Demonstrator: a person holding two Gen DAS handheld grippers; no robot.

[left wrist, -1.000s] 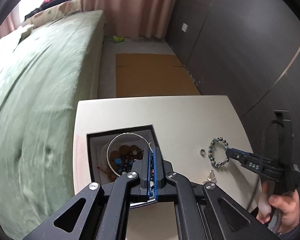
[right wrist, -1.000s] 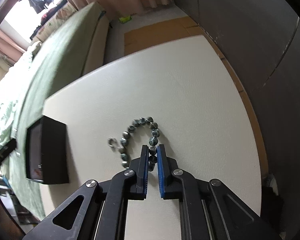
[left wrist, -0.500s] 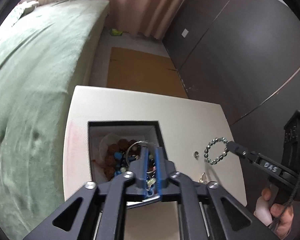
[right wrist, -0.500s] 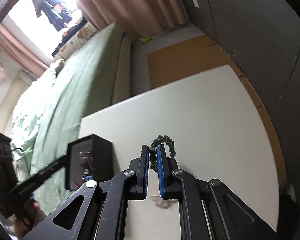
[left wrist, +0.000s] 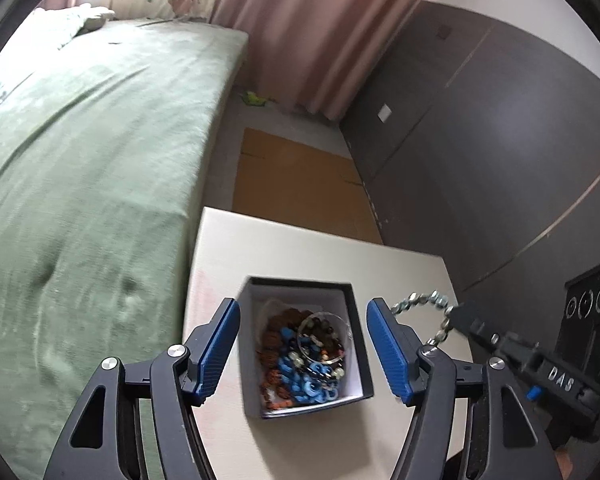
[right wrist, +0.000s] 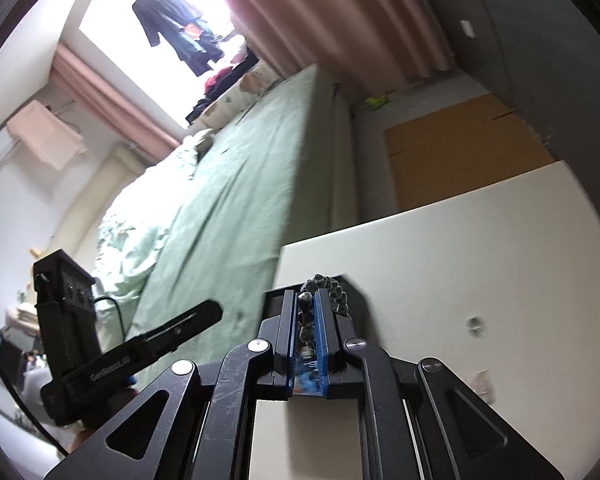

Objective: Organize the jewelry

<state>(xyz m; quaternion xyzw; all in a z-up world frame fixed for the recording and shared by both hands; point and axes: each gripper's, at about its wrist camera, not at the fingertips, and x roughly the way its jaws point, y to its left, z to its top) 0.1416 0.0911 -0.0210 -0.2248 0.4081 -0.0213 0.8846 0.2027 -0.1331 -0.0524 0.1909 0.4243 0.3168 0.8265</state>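
Jaws: spread wide on the left gripper (left wrist: pixel 303 308), flanking the black square box with a white lining (left wrist: pixel 300 282) from above; pressed together on the right gripper (right wrist: pixel 306 296) around a strand of the dark grey-green bead bracelet (left wrist: pixel 420 300). Half a second back, held the thin silver wire bangle (left wrist: pixel 324 336) pinched over the box; now shows it released, lying inside on the heap of brown and blue beads (left wrist: pixel 288 360). Means one piece put away and the left side free. Meanwhile has lifted the bracelet clear of the cream tabletop (left wrist: pixel 300 248) and carried it across; hangs it now in the air just beside the box's right rim, not yet over the opening. Leaves a small silver ring (right wrist: pixel 475 324) lying on the table, well apart from the box, plus a pale trinket (right wrist: pixel 482 384) nearer the edge, too blurred to name. Probably calls next for a short shift left over the opening before letting go; risks draping beads over the rim if released early.
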